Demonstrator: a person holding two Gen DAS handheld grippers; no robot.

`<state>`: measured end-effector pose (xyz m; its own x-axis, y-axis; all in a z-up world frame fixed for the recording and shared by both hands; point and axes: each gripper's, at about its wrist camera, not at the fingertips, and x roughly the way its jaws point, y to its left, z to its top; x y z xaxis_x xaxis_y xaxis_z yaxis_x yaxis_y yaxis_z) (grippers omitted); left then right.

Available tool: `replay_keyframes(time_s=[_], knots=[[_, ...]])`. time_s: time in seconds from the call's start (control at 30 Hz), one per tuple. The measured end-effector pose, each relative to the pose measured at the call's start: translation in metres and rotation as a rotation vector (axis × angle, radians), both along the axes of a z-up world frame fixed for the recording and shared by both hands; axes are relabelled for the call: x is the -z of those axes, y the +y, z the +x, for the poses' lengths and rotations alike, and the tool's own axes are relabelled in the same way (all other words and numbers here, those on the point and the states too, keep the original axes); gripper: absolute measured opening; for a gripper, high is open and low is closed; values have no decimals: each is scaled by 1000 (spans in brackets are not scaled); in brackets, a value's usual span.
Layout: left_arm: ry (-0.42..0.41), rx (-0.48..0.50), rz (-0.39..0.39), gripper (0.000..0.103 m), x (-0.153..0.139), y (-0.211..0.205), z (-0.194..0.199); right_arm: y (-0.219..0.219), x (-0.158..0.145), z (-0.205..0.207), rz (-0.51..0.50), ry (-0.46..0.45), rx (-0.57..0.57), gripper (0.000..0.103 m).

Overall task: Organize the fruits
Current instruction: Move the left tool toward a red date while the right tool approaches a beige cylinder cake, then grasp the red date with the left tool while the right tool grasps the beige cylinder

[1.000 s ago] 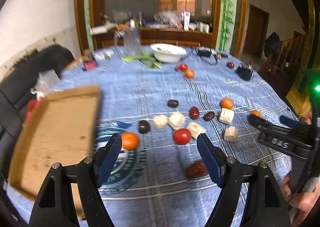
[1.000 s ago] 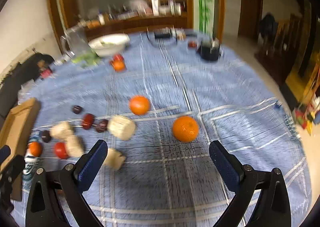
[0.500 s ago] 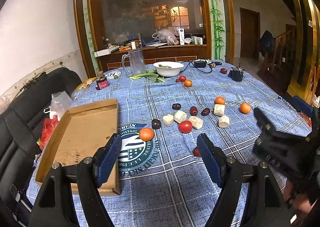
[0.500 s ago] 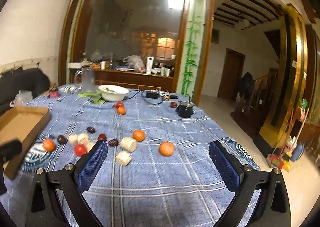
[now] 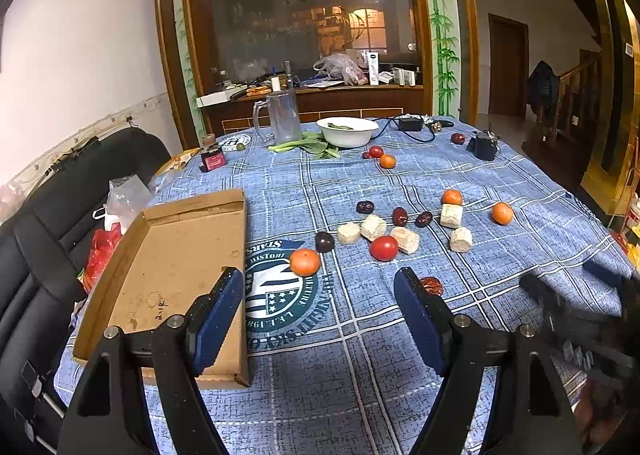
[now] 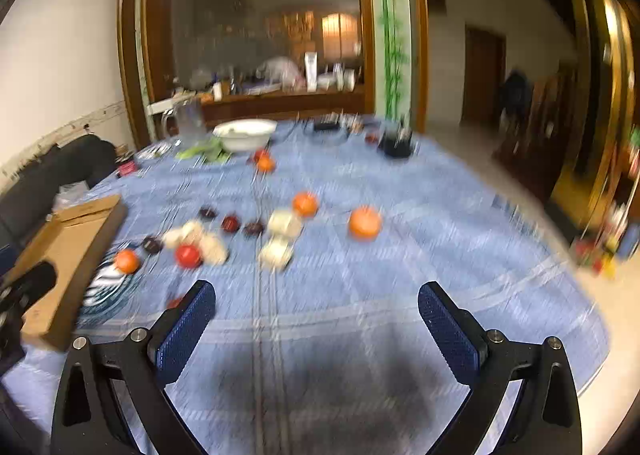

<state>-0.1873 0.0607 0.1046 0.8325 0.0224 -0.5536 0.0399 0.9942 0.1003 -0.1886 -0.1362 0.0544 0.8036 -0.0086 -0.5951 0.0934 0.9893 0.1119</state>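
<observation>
Fruit lies scattered mid-table on the blue checked cloth: an orange, a red tomato, dark dates, several pale cut chunks, and two more oranges farther right. A shallow cardboard tray sits at the left with nothing in it. My left gripper is open above the near cloth, short of the fruit, with a red date beside its right finger. My right gripper is open too, its blurred view showing the orange and tomato ahead. The right gripper's dark body shows at the left view's right edge.
At the far end stand a white bowl, a clear pitcher, greens, a small jar, a black mug, plus a tomato and an orange. Black seats with bags flank the table's left.
Both views pulled back from the table, so the fruit now sits farther ahead and more of the room shows. The right gripper's view swung and is blurred. Both stayed open.
</observation>
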Motion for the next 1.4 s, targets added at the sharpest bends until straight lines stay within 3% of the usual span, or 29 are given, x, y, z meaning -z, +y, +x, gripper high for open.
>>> replay_keyframes(time_s=[0.1,0.27,0.37,0.5,0.6,0.7,0.83,0.97,1.07,1.13,1.27,1.4], knots=[[5,-14,-13,77,1,6,2,5,15,-21,38,45,-13,103],[13,-32,-32,77,3,13,4,25,31,-53,42,43,-78,103],[20,-40,-56,77,3,20,7,40,42,-63,102,59,-202,103],[20,-63,-100,77,4,38,10,63,45,-71,102,60,-370,103],[32,-54,-121,77,8,45,14,78,39,-71,2,73,-427,103],[59,-19,-123,78,18,41,19,59,18,-66,-52,-18,-335,103],[133,80,-128,78,34,19,36,14,0,-20,-36,-34,-220,102],[180,195,-122,77,45,-9,53,-17,3,44,44,72,-174,76],[196,256,-78,77,53,-28,63,-23,11,92,104,140,-175,67],[211,286,-65,77,58,-36,70,-20,16,109,129,170,-188,66],[271,328,-72,66,69,-49,90,-10,25,128,141,212,-219,66],[327,365,-76,65,82,-58,101,-4,39,149,140,250,-220,64]])
